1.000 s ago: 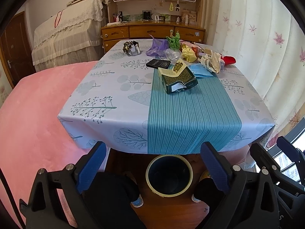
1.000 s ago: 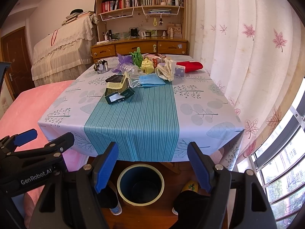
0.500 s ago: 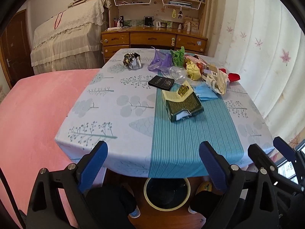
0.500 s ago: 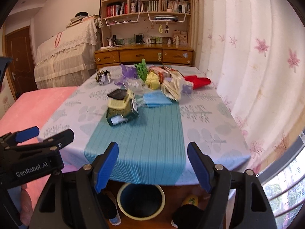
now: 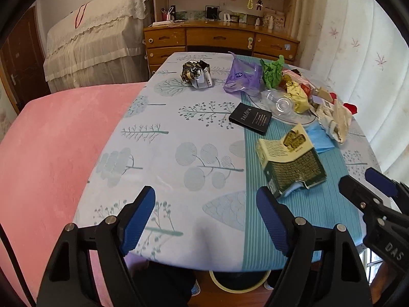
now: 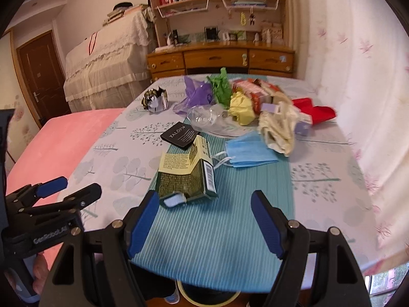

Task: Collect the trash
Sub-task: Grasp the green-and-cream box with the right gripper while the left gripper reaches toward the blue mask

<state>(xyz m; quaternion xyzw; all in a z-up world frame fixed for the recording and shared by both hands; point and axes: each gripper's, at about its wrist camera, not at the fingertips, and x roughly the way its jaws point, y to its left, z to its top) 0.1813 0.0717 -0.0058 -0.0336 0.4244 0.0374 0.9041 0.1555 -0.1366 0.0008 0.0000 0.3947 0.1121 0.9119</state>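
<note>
Both grippers have advanced over the table edge: left gripper (image 5: 205,217) and right gripper (image 6: 204,220) hover level, jaws spread wide, empty. Torn green cardboard carton (image 6: 186,176) lies flat just ahead on the striped teal tablecloth (image 6: 230,230); round bin (image 5: 239,282) is mostly hidden beneath.

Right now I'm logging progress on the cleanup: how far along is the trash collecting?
Nothing looks collected yet. The left gripper and right gripper are both open and empty above the table's near edge. Left on the tablecloth: the torn green box, black card, blue mask, crumpled foil wrapper, purple bag and the pile behind. The bin sits under the table.
</note>
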